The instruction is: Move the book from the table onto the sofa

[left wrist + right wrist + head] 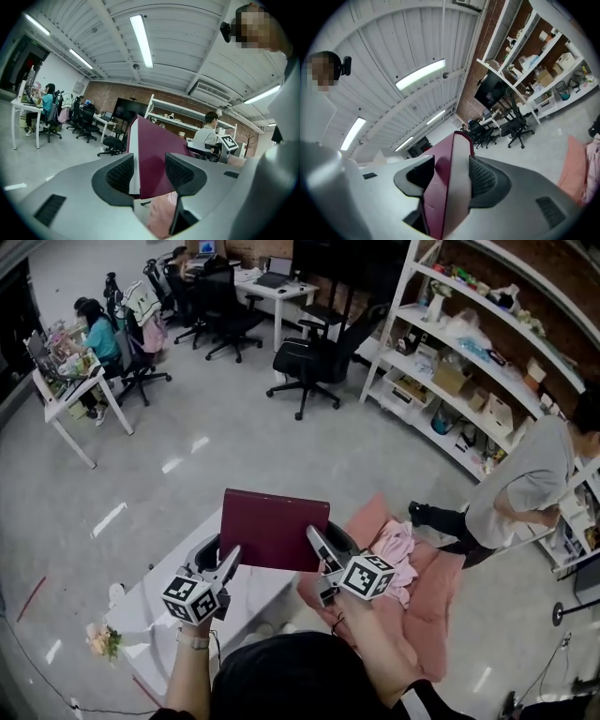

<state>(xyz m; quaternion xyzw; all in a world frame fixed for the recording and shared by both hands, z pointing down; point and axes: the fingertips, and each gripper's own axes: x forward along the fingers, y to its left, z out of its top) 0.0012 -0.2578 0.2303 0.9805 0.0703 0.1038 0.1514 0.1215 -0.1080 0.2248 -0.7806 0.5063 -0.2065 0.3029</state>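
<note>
**Two-gripper carry of the book.** We see the maroon book (275,529) held clear above the white bench (159,610). Its broad cover faces the head camera and its long edge runs left to right between the two grippers. The left gripper (228,563) clamps the book's near left corner and the right gripper (317,545) its near right corner. In both gripper views the pads press on the covers. The pink sofa (441,606), with pink clothes (396,549) on it, lies to the book's right, nearer the right gripper. We judge that the coming move is a carry rightward.

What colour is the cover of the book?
Maroon; the book shows best in the head view.
</note>
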